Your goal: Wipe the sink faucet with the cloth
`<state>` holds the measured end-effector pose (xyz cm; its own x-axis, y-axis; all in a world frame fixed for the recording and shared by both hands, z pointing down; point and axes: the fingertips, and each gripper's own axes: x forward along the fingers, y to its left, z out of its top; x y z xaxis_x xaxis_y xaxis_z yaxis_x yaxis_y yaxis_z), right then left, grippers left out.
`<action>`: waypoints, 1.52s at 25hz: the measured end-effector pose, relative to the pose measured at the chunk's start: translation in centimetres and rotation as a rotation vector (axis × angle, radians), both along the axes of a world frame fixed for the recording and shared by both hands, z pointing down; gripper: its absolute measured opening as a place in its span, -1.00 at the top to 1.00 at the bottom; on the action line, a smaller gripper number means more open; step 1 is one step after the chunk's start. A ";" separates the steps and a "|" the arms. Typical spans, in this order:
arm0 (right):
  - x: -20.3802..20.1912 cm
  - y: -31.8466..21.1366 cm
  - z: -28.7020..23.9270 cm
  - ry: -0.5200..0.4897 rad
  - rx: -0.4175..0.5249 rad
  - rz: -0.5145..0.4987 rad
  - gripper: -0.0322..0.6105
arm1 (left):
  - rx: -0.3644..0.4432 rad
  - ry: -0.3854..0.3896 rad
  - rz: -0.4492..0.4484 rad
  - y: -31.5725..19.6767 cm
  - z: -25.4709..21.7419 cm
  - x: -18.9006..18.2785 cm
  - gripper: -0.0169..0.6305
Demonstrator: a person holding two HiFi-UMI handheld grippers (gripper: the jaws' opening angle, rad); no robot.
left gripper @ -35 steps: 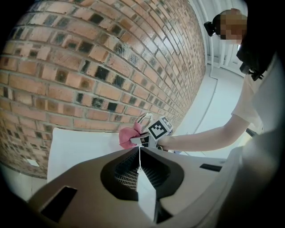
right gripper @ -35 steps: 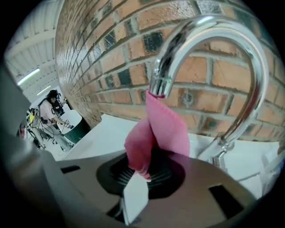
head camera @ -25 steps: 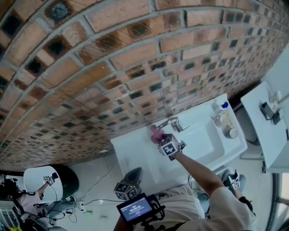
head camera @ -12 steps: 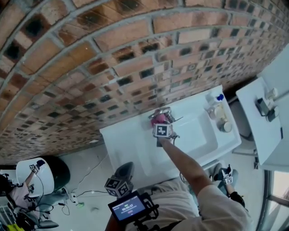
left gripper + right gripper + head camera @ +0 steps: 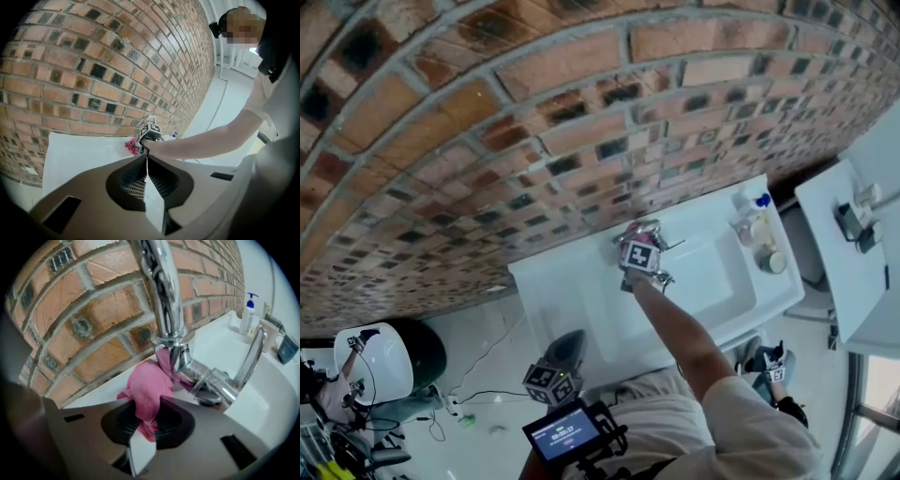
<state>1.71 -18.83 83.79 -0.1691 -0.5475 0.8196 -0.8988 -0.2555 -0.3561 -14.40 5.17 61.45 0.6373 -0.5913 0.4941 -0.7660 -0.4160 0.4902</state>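
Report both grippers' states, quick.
Left gripper: closed, holding nothing.
Right gripper: closed on the pink cloth, which is at the faucet base.

In the right gripper view the faucet [image 5: 161, 301] runs off the top edge, so I cannot see its spout end, and the lower end of the cloth [image 5: 146, 390] disappears between my fingers [image 5: 123, 420]. From the head view my right gripper [image 5: 637, 248] and its marker cube [image 5: 639, 256] cover nearly all of both; only a sliver of chrome shows. The bottles [image 5: 753, 220] at the corner of the sink [image 5: 581, 300] are too small to read.
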 end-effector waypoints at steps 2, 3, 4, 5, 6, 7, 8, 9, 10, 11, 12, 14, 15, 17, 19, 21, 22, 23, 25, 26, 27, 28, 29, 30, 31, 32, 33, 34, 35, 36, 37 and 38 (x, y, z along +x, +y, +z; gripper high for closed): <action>0.0 2.8 1.3 -0.043 -0.167 0.060 0.67 | -0.006 -0.008 -0.004 0.2 0.0 -0.5 0.98; 0.8 2.9 1.4 -0.040 -0.168 0.097 0.67 | -0.010 -0.011 -0.006 0.3 0.1 -0.7 0.98; 1.9 1.9 1.1 -0.020 -0.106 0.128 0.67 | -0.014 -0.014 -0.009 0.5 0.2 -0.9 0.98; 2.9 0.6 0.5 0.004 -0.016 0.151 0.67 | -0.015 -0.017 -0.014 0.7 0.2 -1.1 0.98; 3.5 -0.2 -0.1 0.012 0.054 0.168 0.67 | -0.015 -0.021 -0.019 0.8 0.2 -1.3 0.98; 3.6 -0.5 -0.5 0.000 0.090 0.180 0.67 | -0.014 -0.024 -0.023 0.8 0.2 -1.5 0.98; 3.4 -0.4 -0.9 -0.027 0.102 0.190 0.67 | -0.012 -0.024 -0.027 0.7 0.1 -1.7 0.98; 3.2 -0.2 -1.2 -0.058 0.104 0.200 0.67 | -0.010 -0.022 -0.030 0.5 0.1 -1.9 0.98; 3.0 -0.1 -1.7 -0.081 0.105 0.208 0.67 | -0.007 -0.018 -0.033 0.2 0.0 -2.0 0.98; 3.0 -0.1 -2.2 -0.093 0.113 0.215 0.67 | -0.001 -0.015 -0.034 0.0 -0.1 -2.2 0.98; 3.1 -0.2 -2.7 -0.099 0.126 0.220 0.67 | 0.004 -0.013 -0.035 -0.2 -0.3 -2.3 0.98; 3.2 -0.3 -3.9 -0.107 0.159 0.227 0.68 | 0.008 -0.011 -0.039 -0.2 -0.6 -2.5 0.98; 3.3 -0.3 -4.5 -0.118 0.177 0.231 0.68 | 0.009 -0.012 -0.039 -0.2 -0.7 -2.5 0.98; 3.2 -0.3 -5.8 -0.153 0.215 0.238 0.68 | 0.011 -0.012 -0.037 -0.1 -0.9 -2.5 0.98; 3.4 -0.5 -7.4 -0.183 0.262 0.241 0.68 | 0.012 -0.008 -0.037 0.1 -1.0 -2.4 0.98; 3.9 -0.8 -9.0 -0.197 0.307 0.235 0.68 | 0.016 -0.007 -0.035 0.3 -1.0 -2.5 0.98; 4.1 -1.0 -9.5 -0.199 0.320 0.226 0.68 | 0.017 -0.006 -0.035 0.3 -1.0 -2.6 0.98; 4.2 -1.0 -9.9 -0.200 0.326 0.215 0.68 | 0.018 -0.005 -0.035 0.4 -1.0 -2.7 0.98; 4.1 -0.9 -10.2 -0.198 0.336 0.192 0.68 | 0.021 -0.007 -0.035 0.6 -1.1 -2.8 0.98; 4.1 -0.8 -10.4 -0.195 0.343 0.181 0.68 | 0.023 -0.010 -0.033 0.6 -1.1 -2.8 0.98; 4.1 -0.8 -10.6 -0.191 0.351 0.171 0.68 | 0.023 -0.012 -0.033 0.7 -1.2 -2.9 0.98; 4.1 -0.7 -10.7 -0.186 0.356 0.162 0.68 | 0.023 -0.012 -0.035 0.8 -1.2 -2.9 0.98; 4.1 -0.6 -10.8 -0.181 0.359 0.153 0.68 | 0.023 -0.012 -0.037 0.9 -1.2 -2.9 0.98; 4.2 -0.5 -10.8 -0.173 0.359 0.144 0.68 | 0.023 -0.010 -0.039 0.9 -1.3 -2.8 0.98; 4.2 -0.4 -10.7 -0.164 0.359 0.134 0.68 | 0.023 -0.009 -0.039 1.0 -1.3 -2.8 0.98; 4.2 -0.3 -10.6 -0.157 0.359 0.125 0.68 | 0.024 -0.010 -0.039 1.1 -1.3 -2.8 0.98; 4.2 -0.3 -10.7 -0.153 0.360 0.118 0.68 | 0.025 -0.011 -0.038 1.1 -1.3 -2.8 0.98; 4.3 -0.3 -10.9 -0.151 0.364 0.113 0.68 | 0.025 -0.012 -0.038 1.2 -1.3 -2.7 0.98; 4.2 -0.3 -11.2 -0.151 0.373 0.106 0.68 | 0.024 -0.013 -0.039 1.2 -1.3 -2.7 0.98; 4.2 -0.3 -11.7 -0.150 0.387 0.096 0.68 | 0.023 -0.014 -0.041 1.2 -1.4 -2.7 0.98; 4.2 -0.3 -12.3 -0.147 0.404 0.083 0.68 | 0.022 -0.015 -0.043 1.2 -1.4 -2.7 0.98; 4.1 -0.2 -12.9 -0.142 0.423 0.067 0.68 | 0.021 -0.018 -0.043 1.2 -1.5 -2.7 0.98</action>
